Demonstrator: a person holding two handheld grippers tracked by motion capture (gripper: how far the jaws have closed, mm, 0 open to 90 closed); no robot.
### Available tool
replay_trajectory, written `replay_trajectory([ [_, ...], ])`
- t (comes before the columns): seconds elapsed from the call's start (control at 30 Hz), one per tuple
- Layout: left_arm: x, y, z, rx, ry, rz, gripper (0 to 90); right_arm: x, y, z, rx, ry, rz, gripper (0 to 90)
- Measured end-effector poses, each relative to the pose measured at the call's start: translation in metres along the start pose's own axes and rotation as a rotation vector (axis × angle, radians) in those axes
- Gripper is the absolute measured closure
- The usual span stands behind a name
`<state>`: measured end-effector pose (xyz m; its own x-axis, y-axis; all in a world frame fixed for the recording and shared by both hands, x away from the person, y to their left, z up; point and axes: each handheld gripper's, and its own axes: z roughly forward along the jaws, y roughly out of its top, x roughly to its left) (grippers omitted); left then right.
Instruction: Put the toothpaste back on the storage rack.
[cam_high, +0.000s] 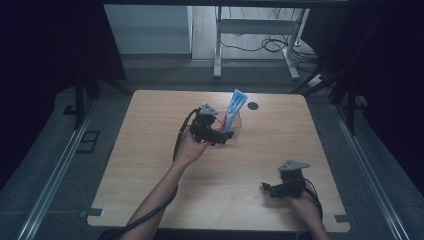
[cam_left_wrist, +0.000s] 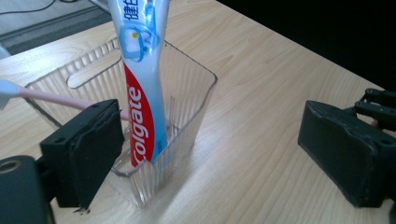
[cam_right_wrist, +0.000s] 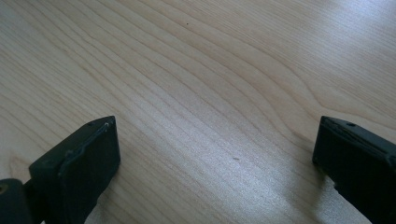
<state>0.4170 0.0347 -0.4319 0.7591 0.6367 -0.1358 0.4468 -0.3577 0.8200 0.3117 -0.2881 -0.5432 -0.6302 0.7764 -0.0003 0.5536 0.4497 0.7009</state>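
The left tongs (cam_left_wrist: 205, 154) are held wide open with nothing gripped, the clear cup (cam_left_wrist: 187, 107) standing just beyond them, at about 12 o'clock of the surface's (cam_high: 150, 165) centre. A toothpaste tube (cam_left_wrist: 142, 93) and a pink-handled toothbrush (cam_left_wrist: 51, 97) are seen standing in the cup. A grasp of the cup appears to be in preparation; the jaws would need to be brought around its wall. The right tongs (cam_right_wrist: 215, 163), equally open and empty, are rested at 4 o'clock. The Colgate lettering is resolved in the left gripper view; the layout is given by the high view.

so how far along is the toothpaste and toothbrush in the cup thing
Looks nearly done: the toothpaste tube stands in the clear cup, and a pink toothbrush leans in it too. In hand: nothing; the left gripper is open beside the cup, and the right gripper is open over bare table. What's left, probably, is drawing the left gripper away.
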Motion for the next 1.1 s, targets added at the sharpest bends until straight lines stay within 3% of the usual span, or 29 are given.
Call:
replay_trajectory([
  [0.67, -0.008, -0.03, -0.019, 0.042, 0.041, 0.083, 4.9, 0.0, 0.0, 0.0, 0.0, 0.0, 0.0, 0.2],
  [1.1, -0.011, -0.054, -0.042, -0.002, 0.05, 0.065, 2.1, 0.0, 0.0, 0.0, -0.002, 0.0, -0.001, 0.2],
])
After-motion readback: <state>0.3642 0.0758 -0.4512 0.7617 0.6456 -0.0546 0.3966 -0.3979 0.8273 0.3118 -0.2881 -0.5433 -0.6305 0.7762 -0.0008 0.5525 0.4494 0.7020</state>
